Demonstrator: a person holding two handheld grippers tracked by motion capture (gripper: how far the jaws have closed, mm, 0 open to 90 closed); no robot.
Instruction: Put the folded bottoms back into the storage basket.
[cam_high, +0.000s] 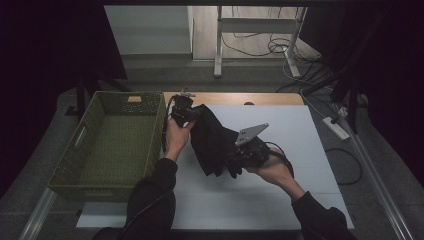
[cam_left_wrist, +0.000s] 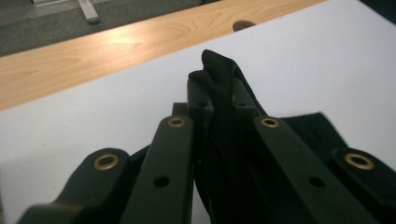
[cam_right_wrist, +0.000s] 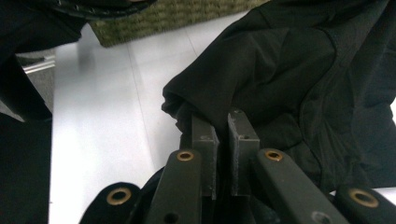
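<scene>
Two claws, left claw (cam_high: 192, 116) and right claw (cam_high: 234, 161), each clamped on one crumpled black cloth garment (cam_high: 212, 142), beside the green woven plastic basket (cam_high: 85, 150).

1. The white board (cam_high: 280, 195) on the desk is bare along its near edge and toward its right edge; a gripper could pass freely there.
2. The green basket (cam_high: 107, 145) stands against the board's left edge; its walls block a level sweep to the left.
3. The black garment (cam_high: 212, 140), clamped by the left gripper (cam_high: 182, 114) and the right gripper (cam_high: 245, 156), hangs across the board's middle and blocks the way between the two hands.
4. The wooden strip (cam_high: 270, 98) at the desk's far edge lies open right of the left gripper.
</scene>
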